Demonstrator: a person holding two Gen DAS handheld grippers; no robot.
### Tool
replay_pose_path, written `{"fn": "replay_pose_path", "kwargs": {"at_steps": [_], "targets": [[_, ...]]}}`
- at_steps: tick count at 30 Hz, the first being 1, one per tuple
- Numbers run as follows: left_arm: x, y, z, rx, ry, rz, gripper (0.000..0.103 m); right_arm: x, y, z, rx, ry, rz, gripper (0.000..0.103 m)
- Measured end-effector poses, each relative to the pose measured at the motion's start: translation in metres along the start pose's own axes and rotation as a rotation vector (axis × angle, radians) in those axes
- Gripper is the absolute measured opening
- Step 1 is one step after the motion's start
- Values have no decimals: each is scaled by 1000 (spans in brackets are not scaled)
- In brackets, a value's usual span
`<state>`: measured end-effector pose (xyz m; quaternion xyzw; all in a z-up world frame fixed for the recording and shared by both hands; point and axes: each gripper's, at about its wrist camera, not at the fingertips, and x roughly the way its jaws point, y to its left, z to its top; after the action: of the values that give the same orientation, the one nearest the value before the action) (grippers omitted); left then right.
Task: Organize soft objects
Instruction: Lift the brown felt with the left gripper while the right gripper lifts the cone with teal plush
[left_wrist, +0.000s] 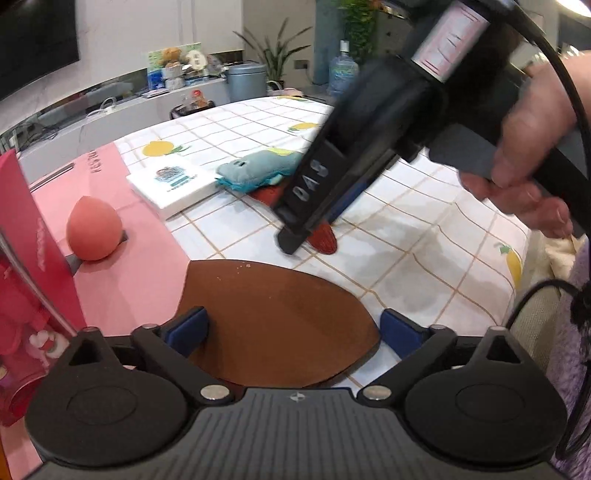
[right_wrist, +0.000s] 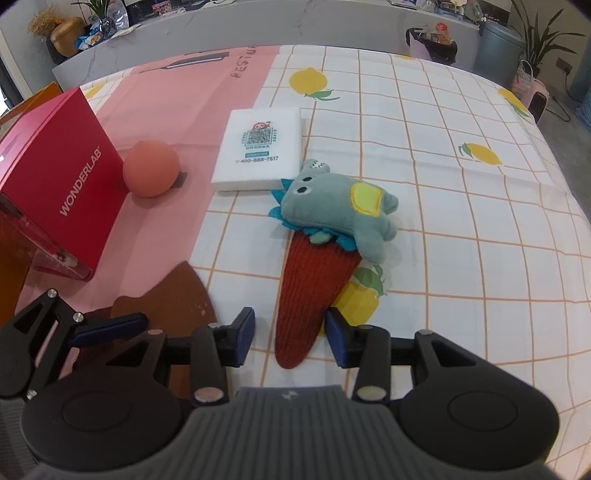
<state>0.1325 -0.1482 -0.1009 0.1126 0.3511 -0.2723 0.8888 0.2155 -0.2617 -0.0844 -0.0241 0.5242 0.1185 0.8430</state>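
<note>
Right now the red knitted piece lies in the lower middle of the right wrist view, a long tapered shape whose axis runs from its narrow rounded tip near the bottom up to its wide end, which is tucked under the blue stuffed toy. The right gripper straddles that narrow end — one pad on each side, parted with a gap at least on the left, so it is not clamped; whether the right pad touches the knit I cannot tell. In my judgement this hand is the nearer one, and its jaws sit across the long axis, which suits a pinch on the tip.

The left gripper is spread wide at the bottom of its own view over a brown mat, holding nothing. The knitted piece shows there only as a red sliver mid-frame, beyond the mat. A pink ball, a red box and a white packet lie toward the upper left.
</note>
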Motion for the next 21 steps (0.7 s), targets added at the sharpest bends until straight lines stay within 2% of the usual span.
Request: {"fn": "replay_pose_path", "kwargs": {"at_steps": [1, 3, 4, 5, 6, 8, 9, 10, 12, 13, 16, 19, 21], "targets": [[-2, 2, 0, -18, -6, 14, 98, 0, 0, -1, -2, 3, -7, 42], [-6, 8, 1, -66, -22, 45, 78, -2, -2, -3, 3, 9, -18, 42], [-7, 11, 1, -94, -31, 66, 61, -3, -3, -4, 10, 11, -21, 42], [-8, 14, 1, -118, -37, 86, 48, -3, -3, -5, 17, 13, -23, 42], [-9, 16, 1, -137, -41, 103, 41, -3, -3, -6, 22, 14, -26, 42], [-10, 20, 1, -166, -47, 145, 16, -3, 0, -5, 22, 14, -39, 44], [-10, 24, 1, -191, -49, 158, 10, -2, 2, -5, 12, 15, -46, 49], [-11, 29, 1, -226, -51, 155, 6, -2, 4, -5, 1, 14, -51, 69], [-14, 43, 2, -333, -50, 113, 5, 5, 5, -3, 26, 22, -61, 94], [-16, 51, 1, -389, -48, 95, 5, 10, 4, -3, 42, 36, -72, 98], [-21, 69, -2, -534, -50, 74, 4, 17, 7, 1, 45, 22, -101, 99], [-22, 83, -7, -645, -47, 36, 4, 21, 3, 9, 142, -24, -105, 101], [-21, 88, -8, -688, -44, 24, 5, 26, 3, 16, 183, -53, -138, 101]]}}
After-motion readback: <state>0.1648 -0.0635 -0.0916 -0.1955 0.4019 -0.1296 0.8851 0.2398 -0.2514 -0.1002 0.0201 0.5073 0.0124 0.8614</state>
